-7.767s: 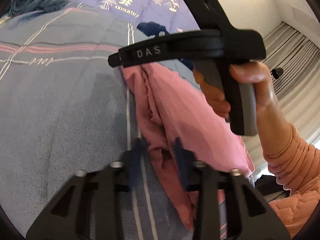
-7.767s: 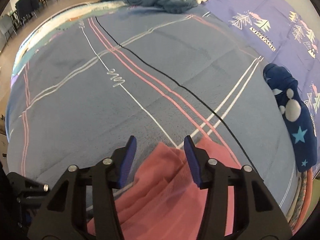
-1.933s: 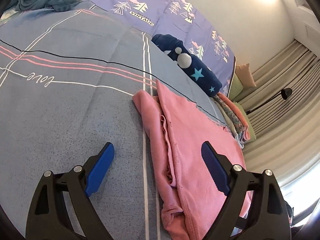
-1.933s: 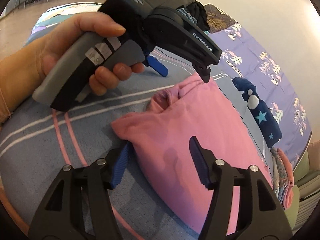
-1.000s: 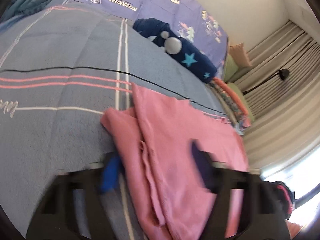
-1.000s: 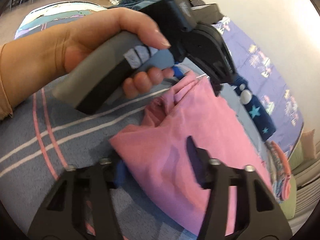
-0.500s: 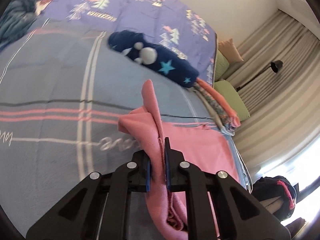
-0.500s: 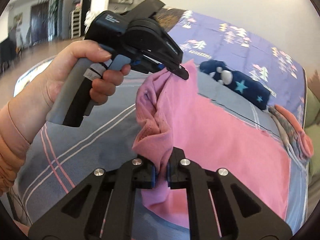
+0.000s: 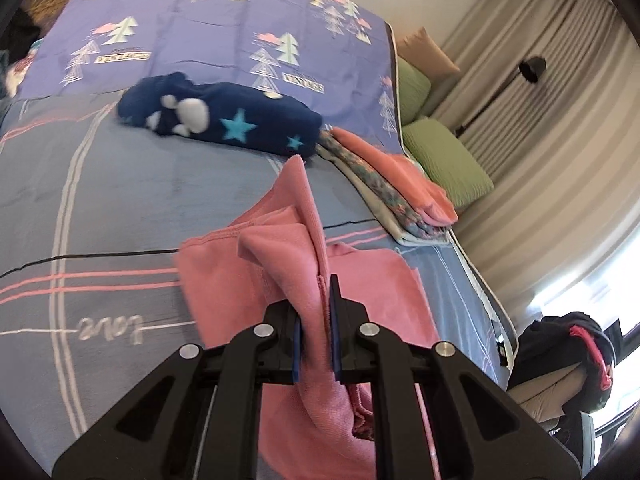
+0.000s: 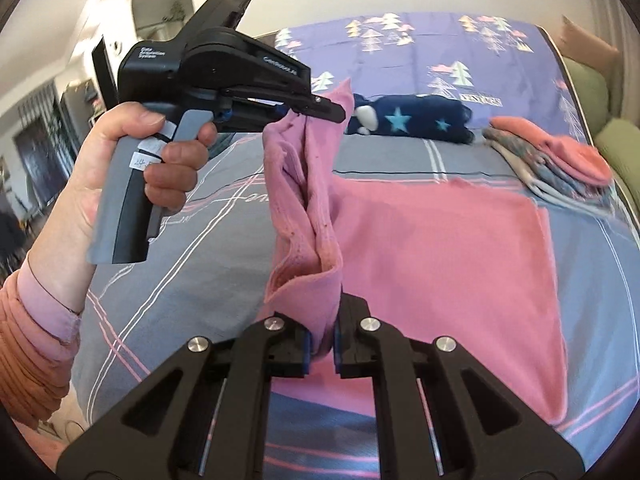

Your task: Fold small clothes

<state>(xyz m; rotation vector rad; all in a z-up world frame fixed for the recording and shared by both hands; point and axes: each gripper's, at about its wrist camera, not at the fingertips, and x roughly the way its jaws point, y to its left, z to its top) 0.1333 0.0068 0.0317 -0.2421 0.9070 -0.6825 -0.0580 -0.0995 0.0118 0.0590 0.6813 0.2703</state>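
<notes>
A pink garment (image 10: 440, 248) lies spread on the grey striped blanket (image 10: 224, 288), its left edge raised in a hanging fold. My right gripper (image 10: 320, 346) is shut on the near corner of that edge. In the right wrist view a hand holds my left gripper (image 10: 334, 111), shut on the far corner, with the cloth stretched between the two. From the left wrist view, the left gripper (image 9: 314, 338) pinches a bunched ridge of the pink garment (image 9: 224, 280), which drapes down to the blanket (image 9: 100, 200).
A rolled navy garment with stars (image 9: 224, 120) lies at the back of the bed on a purple tree-print sheet (image 9: 208, 20). A stack of folded clothes (image 9: 396, 188) sits to the right, green pillows (image 9: 444, 152) beyond it. Curtains and a lamp (image 9: 528, 68) stand behind.
Both grippers closed on the pink garment's left edge, which lay flat a second ago, then rose with it. The edge now hangs lifted off the blanket.
</notes>
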